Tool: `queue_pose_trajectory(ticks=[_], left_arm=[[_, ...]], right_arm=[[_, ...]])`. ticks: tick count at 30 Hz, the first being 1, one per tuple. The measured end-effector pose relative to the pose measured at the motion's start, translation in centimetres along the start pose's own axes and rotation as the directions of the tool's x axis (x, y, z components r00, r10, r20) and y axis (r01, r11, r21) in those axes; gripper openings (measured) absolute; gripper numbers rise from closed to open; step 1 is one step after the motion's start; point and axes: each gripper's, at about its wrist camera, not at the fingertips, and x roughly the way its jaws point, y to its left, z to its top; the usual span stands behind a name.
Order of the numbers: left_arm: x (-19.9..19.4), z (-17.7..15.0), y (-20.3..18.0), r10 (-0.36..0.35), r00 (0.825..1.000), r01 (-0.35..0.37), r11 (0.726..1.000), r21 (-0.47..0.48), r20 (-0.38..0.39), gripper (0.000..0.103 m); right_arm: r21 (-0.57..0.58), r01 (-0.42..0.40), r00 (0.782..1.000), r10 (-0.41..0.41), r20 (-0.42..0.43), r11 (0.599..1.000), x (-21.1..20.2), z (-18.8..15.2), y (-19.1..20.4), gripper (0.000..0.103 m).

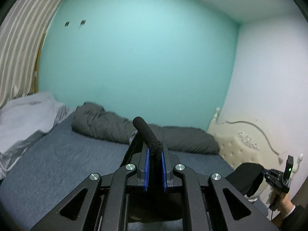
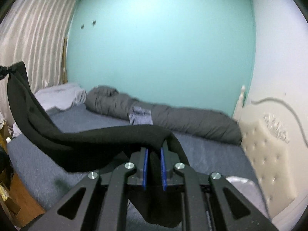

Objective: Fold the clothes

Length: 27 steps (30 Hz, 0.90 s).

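A black garment [image 2: 92, 140] hangs in the air above the bed, stretched between my two grippers. In the right wrist view my right gripper [image 2: 154, 152] is shut on one end of it, and the cloth sags leftward up to the left gripper [image 2: 4, 72] at the frame's left edge. In the left wrist view my left gripper [image 1: 155, 150] is shut on a rolled edge of the black garment [image 1: 148, 134] that sticks up between the blue pads. The right gripper [image 1: 277, 175] shows at lower right, holding the other end of the black cloth [image 1: 246, 177].
Below is a bed with a blue-grey sheet [image 1: 67, 157]. A dark grey duvet [image 2: 173, 115] lies rolled along the teal wall, white bedding [image 1: 25, 115] at far left, a small pale blue garment [image 2: 140, 116] by the duvet. A cream tufted headboard [image 2: 269, 157] stands right; striped curtains [image 2: 38, 38] hang left.
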Motion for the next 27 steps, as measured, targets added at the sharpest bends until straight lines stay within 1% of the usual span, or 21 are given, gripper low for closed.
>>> queue_pose_trajectory(ticks=[3,5,7,12,18,21,27], left_arm=[[-0.8,1.8,-0.6,-0.007,1.000,0.007,1.000,-0.009,0.008,0.011],[-0.4,2.1,-0.5,-0.011,1.000,0.011,1.000,-0.029,-0.012,0.011],[0.8,1.6,-0.2,-0.010,0.999,0.009,0.999,-0.045,-0.040,0.011],[4.9,-1.5,1.1,-0.003,0.993,-0.006,0.997,-0.073,-0.121,0.011],[10.5,-5.4,3.9,0.034,0.975,-0.054,0.995,-0.083,-0.219,0.011],[13.0,-7.0,5.3,0.054,0.964,-0.079,0.993,-0.087,-0.260,0.011],[18.5,-10.3,8.6,0.111,0.935,-0.148,0.985,-0.087,-0.336,0.011]], right_arm=[[-0.012,0.012,0.999,-0.011,0.044,1.000,-1.9,2.7,-0.5,0.010],[-0.011,0.012,0.999,-0.012,0.046,1.000,-2.1,3.8,-0.7,0.010],[-0.005,0.001,1.000,0.000,0.015,1.000,-1.2,3.9,-0.5,0.010],[-0.007,-0.034,0.996,0.033,-0.079,0.999,2.6,1.8,0.6,0.010],[0.022,-0.076,0.980,0.079,-0.182,0.997,8.4,-1.8,1.3,0.010],[0.049,-0.098,0.967,0.107,-0.230,0.994,11.2,-3.3,1.3,0.010],[0.102,-0.130,0.931,0.157,-0.330,0.986,17.6,-6.2,1.0,0.010]])
